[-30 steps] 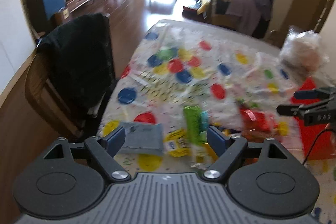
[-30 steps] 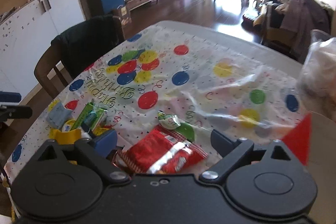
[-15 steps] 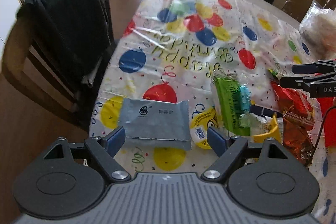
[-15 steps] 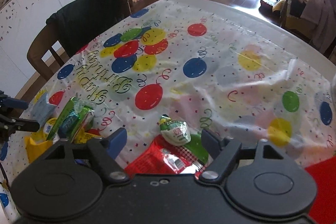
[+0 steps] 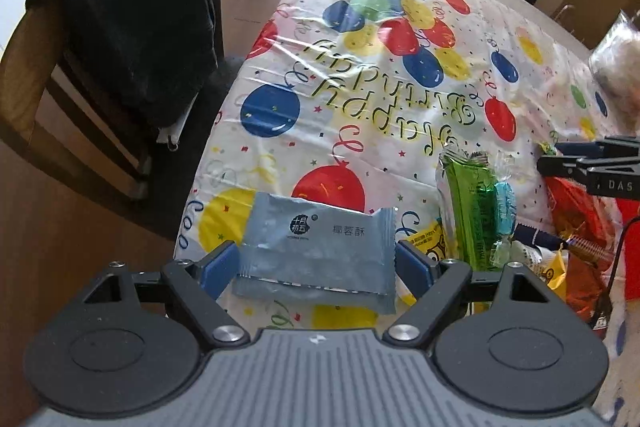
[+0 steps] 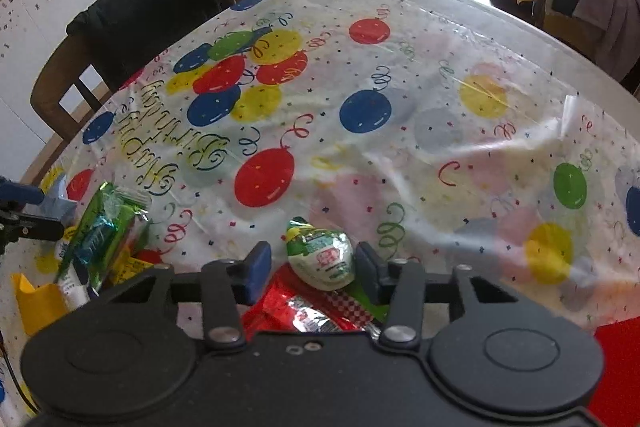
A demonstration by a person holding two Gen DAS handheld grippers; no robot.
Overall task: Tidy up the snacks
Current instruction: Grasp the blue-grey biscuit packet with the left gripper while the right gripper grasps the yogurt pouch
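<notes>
A blue-grey snack packet lies flat near the table's left edge. My left gripper is open and straddles it, one pad beside each short end. A small green and white snack pouch rests on a red foil packet. My right gripper has its jaws closing around the pouch. The right pad is at the pouch's side and a slim gap shows on the left. Green wrapped bars and a teal candy lie between the two grippers.
A balloon-print plastic cloth covers the table. A wooden chair with a black garment stands at the left edge. A yellow packet lies beside the bars, and a clear bag sits at the far right.
Both grippers came down toward the table. The left one now straddles the blue-grey packet. The right jaws narrowed around the green and white pouch.
</notes>
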